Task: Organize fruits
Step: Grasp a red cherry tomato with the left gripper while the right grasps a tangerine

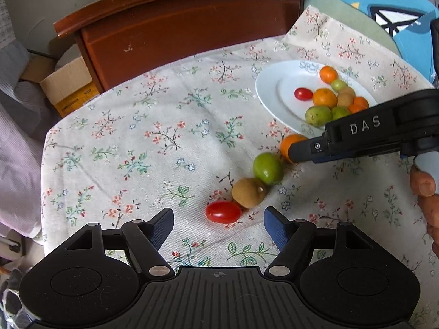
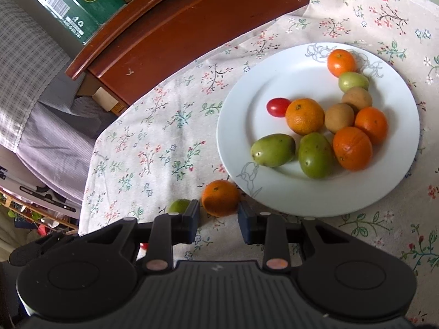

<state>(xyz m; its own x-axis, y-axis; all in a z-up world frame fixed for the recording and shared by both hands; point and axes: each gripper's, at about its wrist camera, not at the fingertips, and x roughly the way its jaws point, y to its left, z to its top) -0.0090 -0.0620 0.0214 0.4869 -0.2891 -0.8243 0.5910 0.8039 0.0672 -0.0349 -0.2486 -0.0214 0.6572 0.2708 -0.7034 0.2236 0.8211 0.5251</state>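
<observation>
Meanwhile, four loose fruits lie in a slanting row on a desk draped in floral linen [image 1: 142, 137], waiting to join the pile on a white oval plate [image 2: 274, 192]. Seen from the left wrist, the left gripper [image 1: 219, 226] hangs just short of a glossy red cherry tomato [image 1: 223, 212], its blue-padded fingers [image 1: 274, 229] spread wide with nothing between them; the tomato's long axis runs across the gap, squarely between the fingers. Touching it, further along the row, sit a matte brown, rough-skinned round fruit [image 1: 249, 192], then a smooth green jujube [image 1: 267, 167], then a dimpled tangerine [image 2: 221, 198].

From the right wrist view, the right gripper [image 2: 218, 216] has its fingers set narrow, one to each side of the tangerine's near edge; whether the pads press on the rind cannot be told. That tangerine rests just beside the plate's rim, so the right hand is the nearer one to it, the left nearer the tomato.

On the plate, tangerines, green jujubes, two brown fruits and a second cherry tomato [image 2: 278, 107] cluster together. A reddish wooden cabinet [image 1: 178, 41] stands behind the desk.
</observation>
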